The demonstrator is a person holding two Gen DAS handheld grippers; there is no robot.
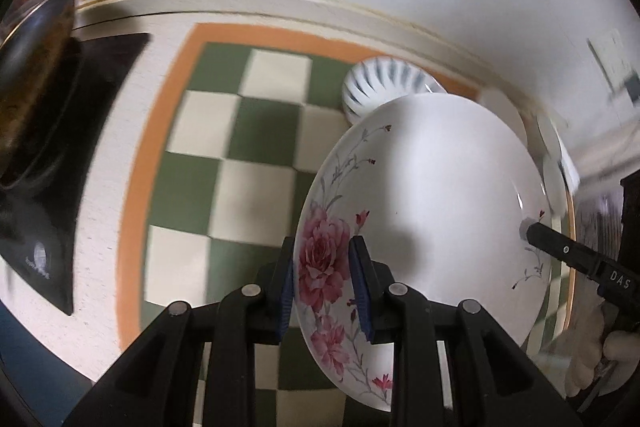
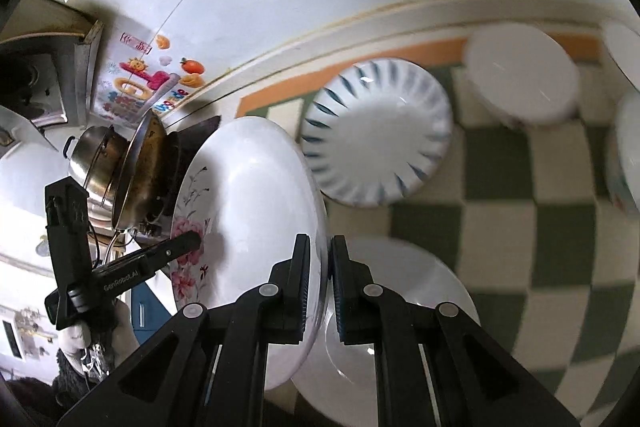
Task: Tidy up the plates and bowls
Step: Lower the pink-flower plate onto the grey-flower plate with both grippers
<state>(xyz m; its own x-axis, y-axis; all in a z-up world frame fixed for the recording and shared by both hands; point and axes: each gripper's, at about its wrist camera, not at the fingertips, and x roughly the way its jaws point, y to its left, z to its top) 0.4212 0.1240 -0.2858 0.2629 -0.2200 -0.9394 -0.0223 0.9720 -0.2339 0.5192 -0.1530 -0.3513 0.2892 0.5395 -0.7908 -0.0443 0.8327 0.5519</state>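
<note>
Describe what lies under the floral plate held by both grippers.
Under the floral plate, a plain white plate sits on the checkered mat. The floral plate hides part of it.

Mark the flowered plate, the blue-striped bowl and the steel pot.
flowered plate (image 1: 432,195), left wrist view, on its plain white centre.
blue-striped bowl (image 2: 378,141), right wrist view, on its white inner bottom.
steel pot (image 2: 96,163), right wrist view, on its shiny outer wall.
</note>
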